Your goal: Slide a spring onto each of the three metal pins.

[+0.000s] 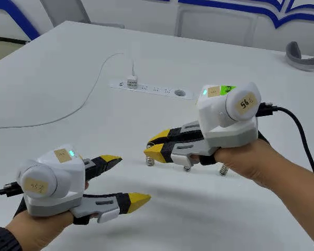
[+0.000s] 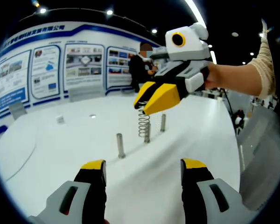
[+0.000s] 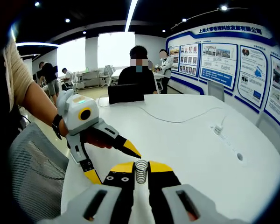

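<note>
Over the middle pin (image 2: pixel 147 138) of 3, the right gripper (image 2: pixel 143 104) pinches a spring (image 2: pixel 143 122) by its top to thread it down, while the left gripper (image 2: pixel 143 164) hovers near, wide open, empty.

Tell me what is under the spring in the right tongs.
The middle metal pin stands at the lower end of the spring, its base visible below the coils. The coils cover its top, so whether it sits inside them cannot be seen.
</note>
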Available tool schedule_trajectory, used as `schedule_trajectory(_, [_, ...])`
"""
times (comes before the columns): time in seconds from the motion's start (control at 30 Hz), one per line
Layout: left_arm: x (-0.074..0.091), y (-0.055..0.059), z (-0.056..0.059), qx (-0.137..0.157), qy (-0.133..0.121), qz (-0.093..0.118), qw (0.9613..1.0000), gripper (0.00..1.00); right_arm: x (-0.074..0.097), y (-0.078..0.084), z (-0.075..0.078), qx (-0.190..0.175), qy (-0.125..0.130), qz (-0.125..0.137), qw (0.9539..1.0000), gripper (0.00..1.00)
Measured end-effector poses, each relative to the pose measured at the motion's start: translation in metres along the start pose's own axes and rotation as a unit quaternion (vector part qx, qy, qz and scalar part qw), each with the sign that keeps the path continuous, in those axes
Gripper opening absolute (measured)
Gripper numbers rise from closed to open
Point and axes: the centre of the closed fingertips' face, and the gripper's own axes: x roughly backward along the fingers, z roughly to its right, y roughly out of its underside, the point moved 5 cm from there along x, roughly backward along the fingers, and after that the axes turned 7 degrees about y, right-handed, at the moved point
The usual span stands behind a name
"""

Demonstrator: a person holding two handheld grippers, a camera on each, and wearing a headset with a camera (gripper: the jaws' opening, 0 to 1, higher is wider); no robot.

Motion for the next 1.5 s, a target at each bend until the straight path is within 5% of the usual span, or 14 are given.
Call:
schedule_trajectory(0.27, [0.000,0.000,0.000,-0.001,-0.001,-0.001,1.0000,0.65,0.000,-0.003,0.020,-0.011,0.028,0.009,0.9995,0.11])
schedule_trajectory(0.9, [0.003,0.002,-0.002,0.001,-0.005,-0.004,1.0000,0.65,-0.015,-0.003,0.036,-0.025,0.061,0.020,0.9976,0.11])
schedule_trajectory(1.5, [0.005,0.006,-0.004,0.003,-0.006,-0.010,0.9999,0.64,-0.031,0.011,0.041,-0.044,0.063,0.007,0.9970,0.11])
